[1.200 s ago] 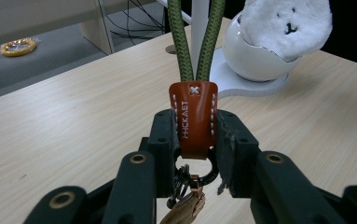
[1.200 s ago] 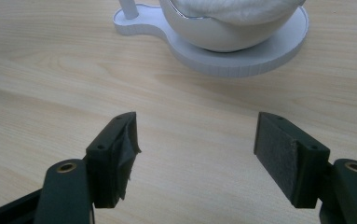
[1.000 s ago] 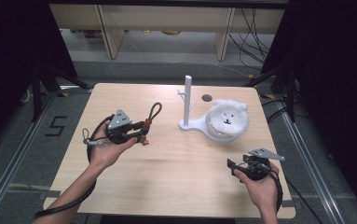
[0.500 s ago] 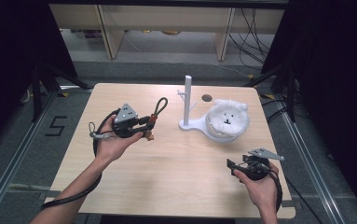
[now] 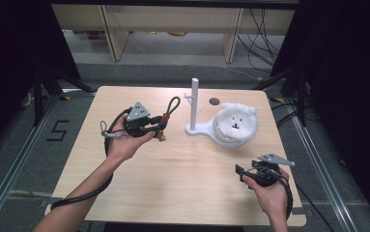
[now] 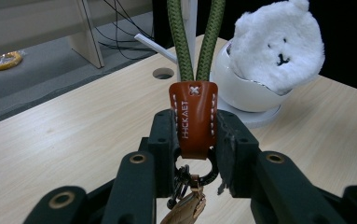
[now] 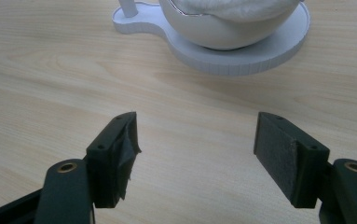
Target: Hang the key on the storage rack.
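Black fingers (image 7: 288, 156) w/ brass screws – grey triangular plate (image 5: 138, 111), black cable.

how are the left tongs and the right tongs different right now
The left tongs are clamped on a keychain's brown leather tab; the right tongs stand wide open with nothing between them. The left tongs are held up above the table, toward the white stand, while the right tongs sit low near the table's front right corner. Both have black jaws and a grey three-cornered plate on top.

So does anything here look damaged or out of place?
Yes: the pad lining on the right tongs looks torn, with a ragged flap curling off one fingertip. The keychain strap, clamped in the left tongs, looks intact.
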Action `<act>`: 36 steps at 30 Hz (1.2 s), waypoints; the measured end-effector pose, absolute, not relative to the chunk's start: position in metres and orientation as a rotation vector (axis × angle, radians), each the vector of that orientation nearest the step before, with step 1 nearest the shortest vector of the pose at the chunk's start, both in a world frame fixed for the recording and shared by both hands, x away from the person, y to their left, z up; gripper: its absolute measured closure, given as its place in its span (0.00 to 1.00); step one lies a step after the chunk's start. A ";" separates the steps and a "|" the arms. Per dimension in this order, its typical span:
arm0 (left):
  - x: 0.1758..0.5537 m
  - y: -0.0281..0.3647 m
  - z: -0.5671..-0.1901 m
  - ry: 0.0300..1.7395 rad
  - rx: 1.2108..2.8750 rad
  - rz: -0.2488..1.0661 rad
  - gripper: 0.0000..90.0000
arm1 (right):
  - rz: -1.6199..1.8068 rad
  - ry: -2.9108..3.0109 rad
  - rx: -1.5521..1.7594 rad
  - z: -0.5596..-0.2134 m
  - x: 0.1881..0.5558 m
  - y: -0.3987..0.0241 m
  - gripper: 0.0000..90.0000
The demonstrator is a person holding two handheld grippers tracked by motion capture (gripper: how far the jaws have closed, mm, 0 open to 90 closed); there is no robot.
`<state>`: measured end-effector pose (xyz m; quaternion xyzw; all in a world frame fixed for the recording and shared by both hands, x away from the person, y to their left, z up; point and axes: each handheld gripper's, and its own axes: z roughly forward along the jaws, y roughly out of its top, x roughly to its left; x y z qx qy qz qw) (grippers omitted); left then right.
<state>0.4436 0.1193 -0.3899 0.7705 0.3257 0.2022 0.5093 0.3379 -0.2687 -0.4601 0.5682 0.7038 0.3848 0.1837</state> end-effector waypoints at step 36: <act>0.474 0.091 -0.399 0.854 1.873 0.454 0.76 | 1.093 2.004 1.559 -0.462 0.340 -0.271 0.35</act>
